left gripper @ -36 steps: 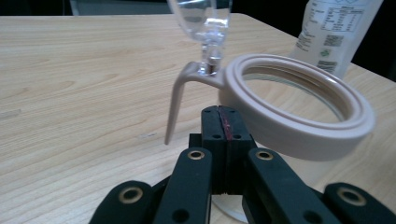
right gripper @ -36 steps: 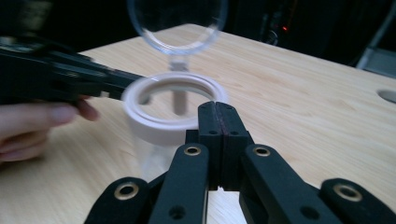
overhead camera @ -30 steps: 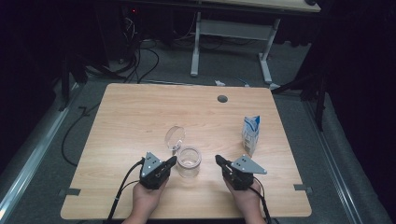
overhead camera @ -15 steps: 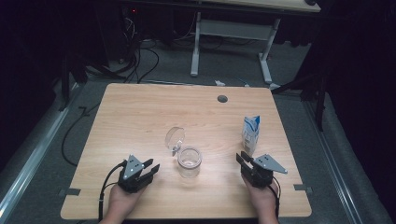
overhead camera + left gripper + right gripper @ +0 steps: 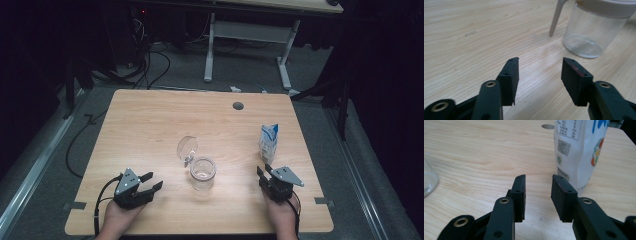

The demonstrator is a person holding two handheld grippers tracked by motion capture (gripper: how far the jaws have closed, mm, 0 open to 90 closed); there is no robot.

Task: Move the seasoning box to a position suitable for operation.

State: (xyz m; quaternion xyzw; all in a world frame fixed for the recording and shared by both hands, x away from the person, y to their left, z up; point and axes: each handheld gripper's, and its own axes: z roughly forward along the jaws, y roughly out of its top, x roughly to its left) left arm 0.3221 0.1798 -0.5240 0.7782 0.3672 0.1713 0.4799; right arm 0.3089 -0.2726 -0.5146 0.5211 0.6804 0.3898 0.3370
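A pale wooden desk (image 5: pixel 150 125) with a round cable hole (image 5: pixel 238 106) near its upper edge carries a clear jar (image 5: pixel 202 174) with its lid flipped open at frame centre and, well apart at the right, an upright white-and-blue carton (image 5: pixel 268 143).

My black two-jaw left gripper (image 5: pixel 150 182) and right gripper (image 5: pixel 264 171) rest low, jaws just opening, nothing between them.

We observe the high view looking forward and down on the whole table (image 5: pixel 150 120) from above its near edge. Each gripper view sits low and close over the wood, facing along its own jaws. The left gripper view shares the glass jar (image 5: pixel 591 30) with the high view; the right shares the carton (image 5: pixel 581 152).
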